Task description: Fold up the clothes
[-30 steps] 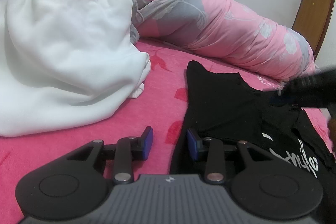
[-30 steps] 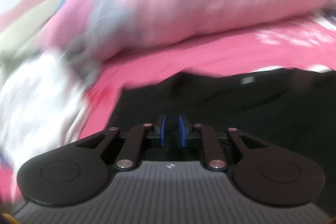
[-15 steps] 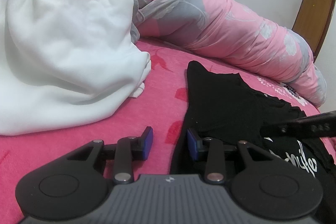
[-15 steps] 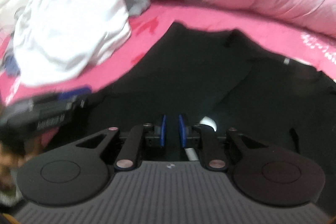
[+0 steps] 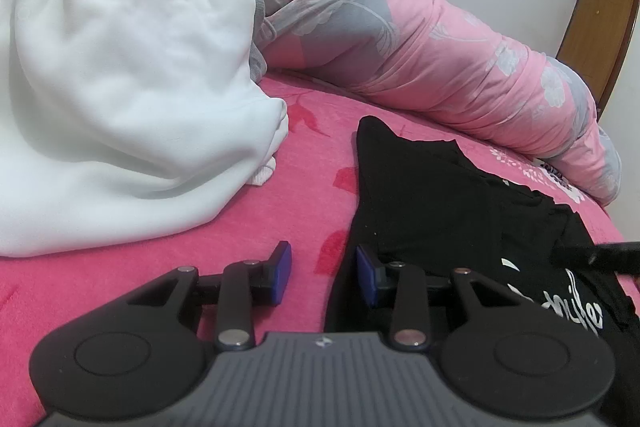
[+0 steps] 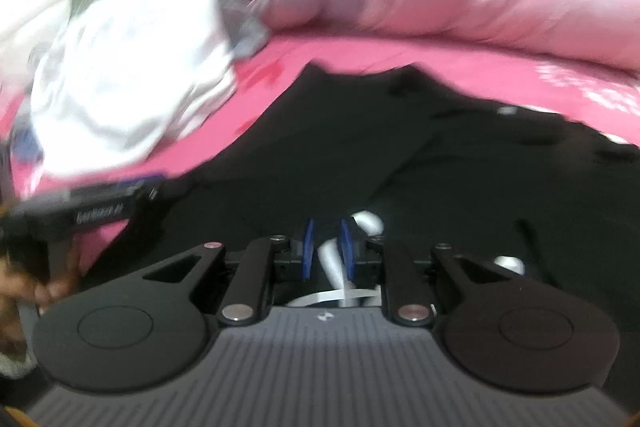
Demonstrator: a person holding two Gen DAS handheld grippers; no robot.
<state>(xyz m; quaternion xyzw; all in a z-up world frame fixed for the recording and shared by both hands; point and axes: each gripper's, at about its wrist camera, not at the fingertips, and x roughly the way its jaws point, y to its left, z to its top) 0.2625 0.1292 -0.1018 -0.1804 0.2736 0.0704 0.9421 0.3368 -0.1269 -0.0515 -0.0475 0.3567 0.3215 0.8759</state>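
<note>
So, far left on the pink bedsheet (image 5: pixel 256 211) you've got a big white garment (image 5: pixel 112 75), heaped, w/ a small ribbed cuff poking out at its lower right edge. Your left gripper (image 5: pixel 324 269) sits low over the sheet w/ fingers spread wide, nothing between them; its right pad (image 5: pixel 365 267) is at the left edge of the black T-shirt (image 5: pixel 432 203), the left pad over bare sheet. The shirt lies mostly flat, white lettering near its right side. Behind it a pink floral duvet (image 5: pixel 460 55) runs across the bed. In the blurry right wrist view, your right gripper (image 6: pixel 327 247) hangs over the shirt's white print, pads close together; can't tell if they're pinching fabric.
</note>
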